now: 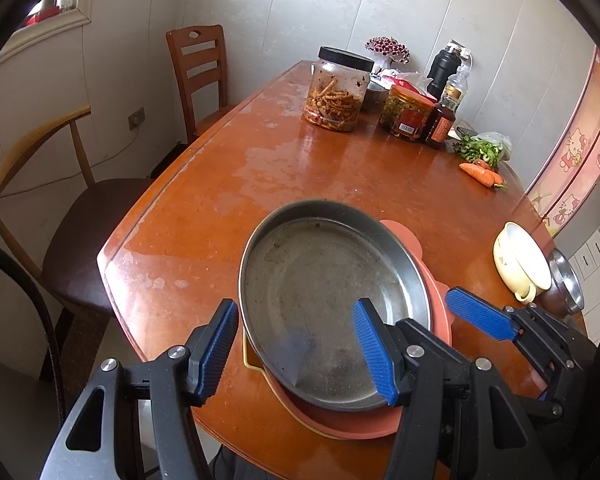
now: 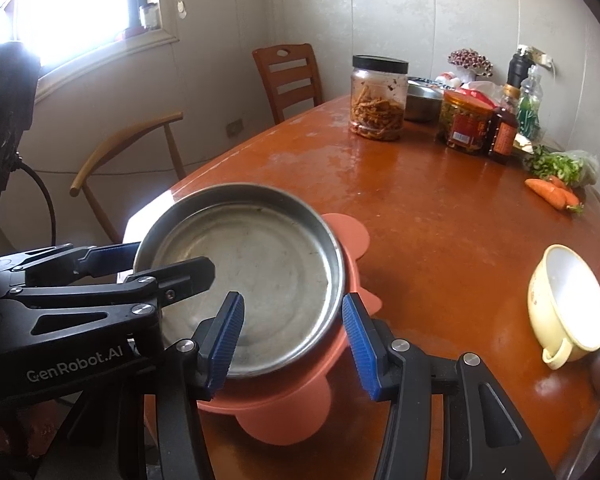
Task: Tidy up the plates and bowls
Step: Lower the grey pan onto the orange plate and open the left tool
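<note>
A steel plate [image 1: 324, 288] lies on a salmon-pink plate [image 1: 436, 304] at the near edge of the orange table [image 1: 260, 168]. My left gripper [image 1: 300, 344] is open, its jaws astride the steel plate's near-left rim. My right gripper [image 2: 294, 340] is open, its jaws astride the near-right rim of the steel plate [image 2: 260, 264] over the pink plate [image 2: 284, 416]. The right gripper shows in the left wrist view [image 1: 480, 312]; the left gripper shows in the right wrist view [image 2: 160, 258]. A cream bowl [image 2: 568, 304] with a handle lies tilted to the right.
A steel bowl [image 1: 566, 284] sits beside the cream bowl [image 1: 520, 260]. At the far end stand a black-lidded jar [image 1: 336, 92], a red-labelled jar [image 1: 408, 114], bottles [image 1: 444, 120], greens and carrots [image 1: 480, 172]. Two chairs [image 1: 80, 216] stand left of the table.
</note>
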`<state>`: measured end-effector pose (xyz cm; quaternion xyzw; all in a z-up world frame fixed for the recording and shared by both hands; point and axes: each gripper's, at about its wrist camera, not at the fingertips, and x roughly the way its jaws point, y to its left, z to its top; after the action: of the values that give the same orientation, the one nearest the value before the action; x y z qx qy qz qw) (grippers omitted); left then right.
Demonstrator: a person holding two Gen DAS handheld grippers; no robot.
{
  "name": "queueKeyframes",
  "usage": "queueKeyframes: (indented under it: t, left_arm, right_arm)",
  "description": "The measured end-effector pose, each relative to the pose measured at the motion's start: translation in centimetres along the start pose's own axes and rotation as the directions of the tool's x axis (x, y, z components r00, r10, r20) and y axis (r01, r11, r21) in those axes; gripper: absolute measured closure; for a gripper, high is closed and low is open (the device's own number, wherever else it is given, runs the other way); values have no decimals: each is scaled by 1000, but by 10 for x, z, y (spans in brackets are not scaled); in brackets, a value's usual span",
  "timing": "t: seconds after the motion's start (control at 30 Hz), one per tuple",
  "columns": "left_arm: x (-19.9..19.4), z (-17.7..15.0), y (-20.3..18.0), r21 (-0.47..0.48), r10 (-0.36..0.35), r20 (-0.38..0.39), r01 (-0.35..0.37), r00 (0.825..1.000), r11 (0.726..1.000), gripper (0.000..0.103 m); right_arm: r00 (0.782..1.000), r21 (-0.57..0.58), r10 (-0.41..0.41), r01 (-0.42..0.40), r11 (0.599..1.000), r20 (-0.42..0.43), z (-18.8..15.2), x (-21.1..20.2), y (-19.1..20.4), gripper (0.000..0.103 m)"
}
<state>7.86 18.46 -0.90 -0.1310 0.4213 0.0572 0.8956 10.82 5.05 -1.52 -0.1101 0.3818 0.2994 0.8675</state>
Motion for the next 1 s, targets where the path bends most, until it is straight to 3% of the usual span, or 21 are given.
queueKeyframes:
  t: [0.73, 1.0]
  left_arm:
    - [-14, -6, -10, 11, 24, 0, -24, 1000, 1000, 39]
    - [-26, -6, -13, -4, 25, 35, -25, 999, 1000, 37]
  right_arm:
    - [1000, 71, -9, 8, 997, 18, -14, -28, -19, 44]
    - [998, 99, -44, 39, 994, 53, -17, -44, -30, 40]
